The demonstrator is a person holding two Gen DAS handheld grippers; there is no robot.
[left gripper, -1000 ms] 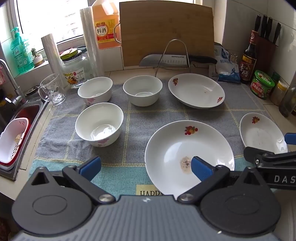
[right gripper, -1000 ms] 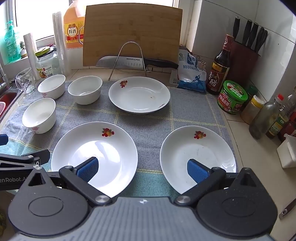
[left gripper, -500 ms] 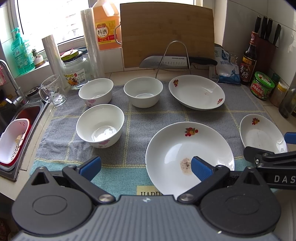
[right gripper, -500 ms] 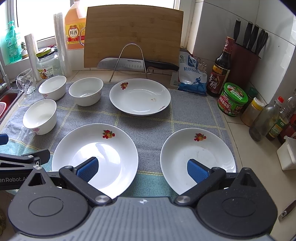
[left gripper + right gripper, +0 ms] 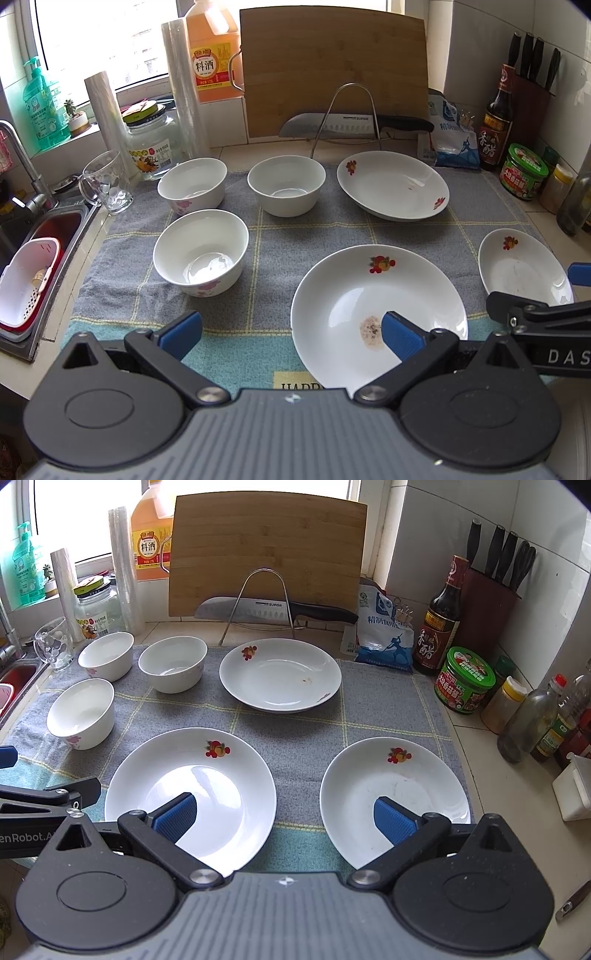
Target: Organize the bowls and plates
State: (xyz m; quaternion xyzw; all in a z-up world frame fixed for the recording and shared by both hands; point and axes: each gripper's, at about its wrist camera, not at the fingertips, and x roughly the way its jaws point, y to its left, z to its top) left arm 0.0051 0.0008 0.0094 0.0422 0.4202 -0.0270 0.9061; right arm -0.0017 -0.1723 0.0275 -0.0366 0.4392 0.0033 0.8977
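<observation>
Three white bowls and three white fruit-print plates lie apart on a grey checked cloth. The near bowl sits front left, with two more bowls behind it. A far plate, a near middle plate and a near right plate hold only small stains. My left gripper hovers open over the cloth's front edge. Beside it, my right gripper is open between the two near plates.
A sink with a white and red basket lies at the left. A glass mug, jar, rolls, cutting board and racked knife line the back. Bottles, jars and a knife block crowd the right.
Both grippers have risen or drawn back slightly, so the dishes sit a little lower in each view. Nothing on the cloth has moved.
</observation>
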